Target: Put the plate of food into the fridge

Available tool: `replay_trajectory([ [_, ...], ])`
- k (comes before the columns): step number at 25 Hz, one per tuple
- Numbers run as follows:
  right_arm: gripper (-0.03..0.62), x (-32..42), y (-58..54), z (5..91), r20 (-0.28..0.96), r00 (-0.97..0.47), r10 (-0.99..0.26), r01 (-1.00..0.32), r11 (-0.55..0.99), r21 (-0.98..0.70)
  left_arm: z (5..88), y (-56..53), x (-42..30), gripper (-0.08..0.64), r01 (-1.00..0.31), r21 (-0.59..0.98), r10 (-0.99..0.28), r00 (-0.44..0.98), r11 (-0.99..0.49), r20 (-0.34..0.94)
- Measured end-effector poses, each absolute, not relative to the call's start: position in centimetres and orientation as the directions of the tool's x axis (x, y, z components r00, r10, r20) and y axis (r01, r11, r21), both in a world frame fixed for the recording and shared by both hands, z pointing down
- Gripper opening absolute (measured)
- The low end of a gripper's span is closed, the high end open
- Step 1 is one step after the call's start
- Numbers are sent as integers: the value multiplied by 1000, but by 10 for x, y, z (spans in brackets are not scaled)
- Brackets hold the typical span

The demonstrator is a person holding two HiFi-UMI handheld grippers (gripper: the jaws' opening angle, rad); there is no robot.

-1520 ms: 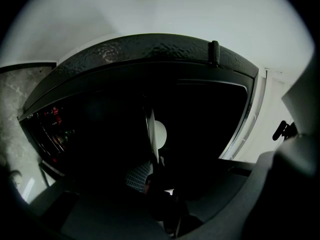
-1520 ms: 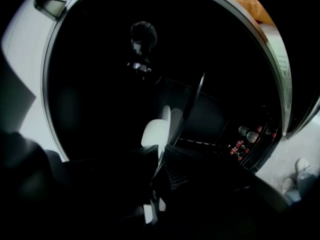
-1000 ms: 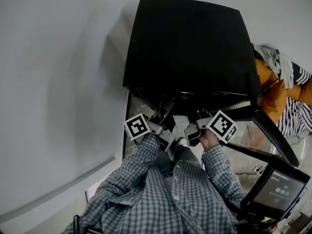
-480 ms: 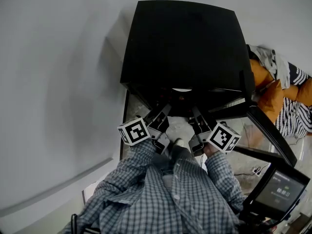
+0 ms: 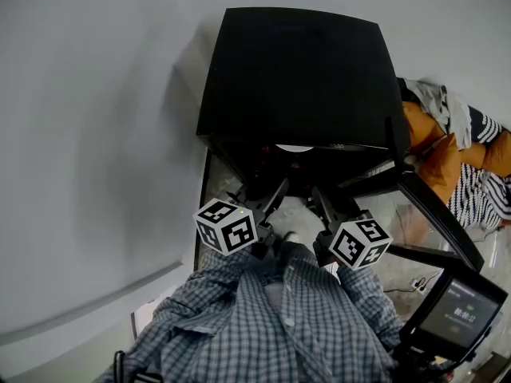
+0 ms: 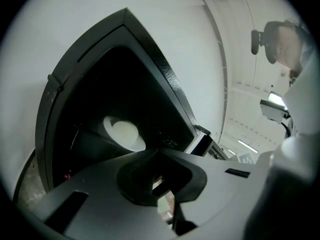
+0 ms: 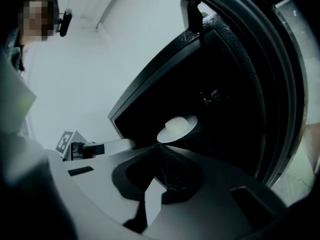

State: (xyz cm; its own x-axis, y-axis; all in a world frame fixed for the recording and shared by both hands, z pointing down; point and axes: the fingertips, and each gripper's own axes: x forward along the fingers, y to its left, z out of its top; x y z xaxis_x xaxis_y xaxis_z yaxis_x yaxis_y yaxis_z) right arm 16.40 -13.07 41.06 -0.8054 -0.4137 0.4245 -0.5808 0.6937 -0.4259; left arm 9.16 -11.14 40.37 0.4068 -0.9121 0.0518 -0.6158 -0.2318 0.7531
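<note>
Right now you are holding the left gripper (image 6: 159, 159) with its jaws pressed together on nothing. The right gripper (image 7: 161, 156) has just been closing its jaws, and they are meeting with nothing between them either. Both grippers are hanging side by side just in front of the fridge's mouth and pointing into it. That suggests you are finishing the placement rather than carrying anything, since shut, empty jaws are easier to draw clear of the opening.

The round white plate (image 6: 124, 133), carrying a pale, smooth, domed mound of food, is sitting inside the boxy black fridge (image 5: 295, 78). It is resting level on what looks like a dark shelf, apart from both grippers. It is catching the little light reaching that cavity, so its rim is showing as a bright ellipse against the black.

The fridge's dark-framed glass door (image 5: 439, 218) is standing wide open at the fridge's right, so shutting it is probably the step remaining. Orange fabric (image 5: 431, 146) is lying beyond the fridge's right side.
</note>
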Motion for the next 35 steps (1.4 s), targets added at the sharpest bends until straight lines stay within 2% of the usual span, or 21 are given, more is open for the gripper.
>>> replay_trajectory([
  [5, 6, 162, -129, 401, 416, -798, -436, -578, 751, -320, 395, -107, 100, 6, -720, 636, -905, 419, -278, 78],
  [9, 6, 160, -128, 397, 416, -790, -450, -574, 781, -245, 394, -105, 111, 6, -751, 574, -884, 458, -328, 94],
  [16, 6, 157, -131, 388, 400, -786, -472, -579, 789, -207, 388, -107, 110, 6, -822, 461, -893, 433, -335, 121],
  [35, 6, 154, -126, 385, 400, -796, -455, -562, 800, -209, 390, -105, 117, 6, -834, 423, -877, 453, -354, 158],
])
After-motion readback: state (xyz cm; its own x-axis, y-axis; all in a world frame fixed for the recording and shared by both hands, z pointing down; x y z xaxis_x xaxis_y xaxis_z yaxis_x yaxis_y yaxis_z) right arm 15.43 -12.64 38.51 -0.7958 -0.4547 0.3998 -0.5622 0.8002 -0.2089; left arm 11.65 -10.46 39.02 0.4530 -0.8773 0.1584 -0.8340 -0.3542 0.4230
